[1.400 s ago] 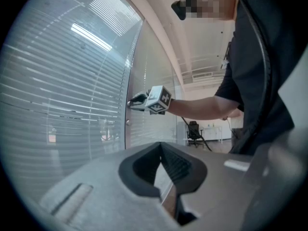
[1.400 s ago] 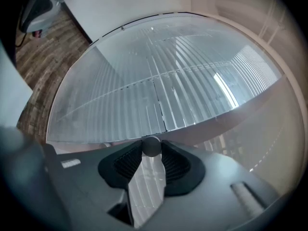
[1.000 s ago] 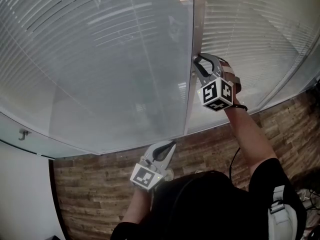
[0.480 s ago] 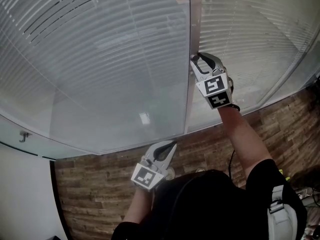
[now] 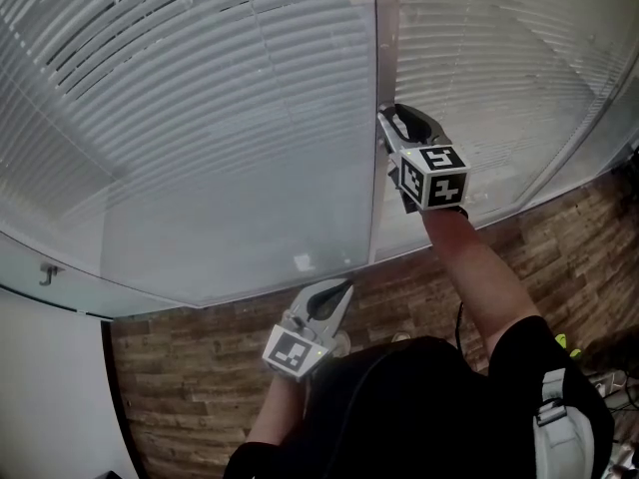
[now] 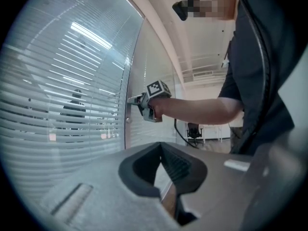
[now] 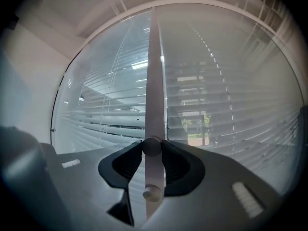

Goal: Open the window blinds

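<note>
Now right tongs (image 5: 387, 120) have rolled the knob (image 7: 151, 147), opening blinds (image 5: 200, 118).

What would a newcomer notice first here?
White blinds fill the glass wall, slats partly open. At the post between panes, the right tool grips a small knob. The left tool hangs shut below, touching nothing.

No legible text, label, brand, number or sign anywhere in these views.
</note>
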Motion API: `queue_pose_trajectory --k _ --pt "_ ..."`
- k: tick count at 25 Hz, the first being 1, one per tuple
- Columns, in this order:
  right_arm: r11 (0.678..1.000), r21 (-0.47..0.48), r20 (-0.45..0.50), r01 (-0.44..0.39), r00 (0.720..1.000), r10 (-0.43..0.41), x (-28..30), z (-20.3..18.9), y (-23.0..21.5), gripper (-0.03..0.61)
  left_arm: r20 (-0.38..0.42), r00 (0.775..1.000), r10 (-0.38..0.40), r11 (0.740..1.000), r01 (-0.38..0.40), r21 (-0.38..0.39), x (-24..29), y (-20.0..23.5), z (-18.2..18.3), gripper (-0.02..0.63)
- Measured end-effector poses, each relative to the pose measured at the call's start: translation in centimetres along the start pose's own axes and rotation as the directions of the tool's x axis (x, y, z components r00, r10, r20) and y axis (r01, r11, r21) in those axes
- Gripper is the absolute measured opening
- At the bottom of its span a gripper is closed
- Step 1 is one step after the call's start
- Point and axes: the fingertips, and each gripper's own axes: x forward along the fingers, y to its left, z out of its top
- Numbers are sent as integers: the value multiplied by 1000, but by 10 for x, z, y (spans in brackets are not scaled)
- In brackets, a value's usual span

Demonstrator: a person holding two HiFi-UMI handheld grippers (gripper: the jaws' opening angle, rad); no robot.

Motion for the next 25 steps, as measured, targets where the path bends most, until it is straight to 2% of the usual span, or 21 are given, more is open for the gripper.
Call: queue_pose_trajectory --k 6,13,25 --pt "993 119 16 -19 1000 17 0 1 -1 130 -5 1000 -4 1000 4 8 1 -1 -3 5" --pt "989 148 25 -14 1000 10 -1 1 0 130 3 1000 -9 1000 9 10 2 -1 -1 5" --pt "997 79 17 -11 1000 10 0 1 0 133 0 1000 -15 1000 15 15 3 -2 0 5"
